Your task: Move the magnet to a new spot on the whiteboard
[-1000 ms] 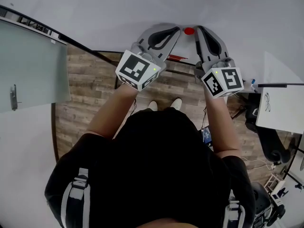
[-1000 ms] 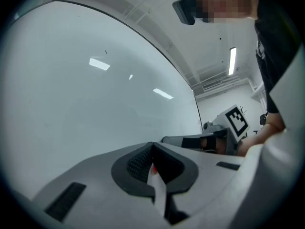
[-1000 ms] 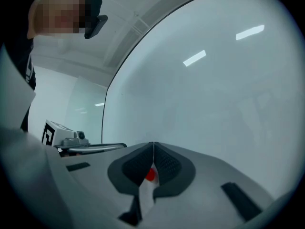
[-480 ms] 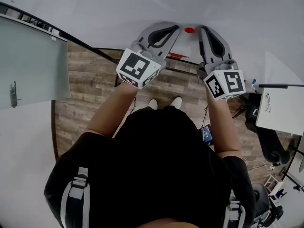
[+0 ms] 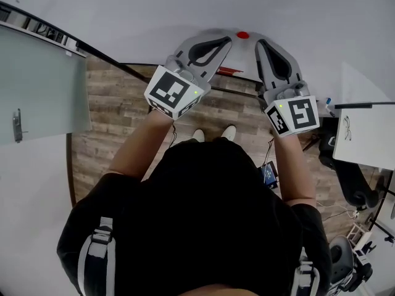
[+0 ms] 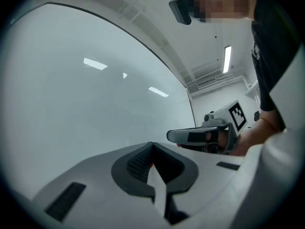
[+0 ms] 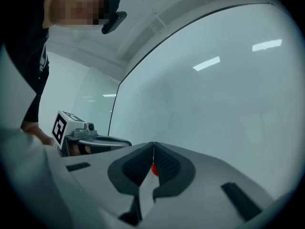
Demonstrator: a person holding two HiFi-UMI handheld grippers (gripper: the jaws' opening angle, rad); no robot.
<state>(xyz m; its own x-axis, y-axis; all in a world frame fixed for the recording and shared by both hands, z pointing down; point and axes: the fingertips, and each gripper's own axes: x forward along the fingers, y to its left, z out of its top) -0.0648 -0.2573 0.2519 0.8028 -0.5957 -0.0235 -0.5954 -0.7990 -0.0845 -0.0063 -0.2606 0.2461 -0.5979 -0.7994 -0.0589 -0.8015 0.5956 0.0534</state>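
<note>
Since a second ago both grippers have slid a little farther up the whiteboard (image 5: pixel 185 11), and the red magnet (image 5: pixel 242 34) has gone up with them, staying between their tips. The left gripper (image 5: pixel 229 39) reaches forward and angles in toward the right. The right gripper (image 5: pixel 258 41) reaches forward and leans slightly left, so the two noses converge just beside the magnet, one on each side. Both forearms are stretched out from the body, the left forearm (image 5: pixel 139 147) slanting in from the near left and the right forearm (image 5: pixel 287 159) running almost straight away from the person. In the left gripper view the jaws of the left gripper (image 6: pixel 152 146) are closed tip to tip, with only a thin red sliver showing in the gap behind the pads. In the right gripper view the right gripper (image 7: pixel 153 145) is likewise pressed closed at the tips, and a small piece of the magnet (image 7: pixel 154 169) shows through the opening below them. The pads do not appear to clamp it.
</note>
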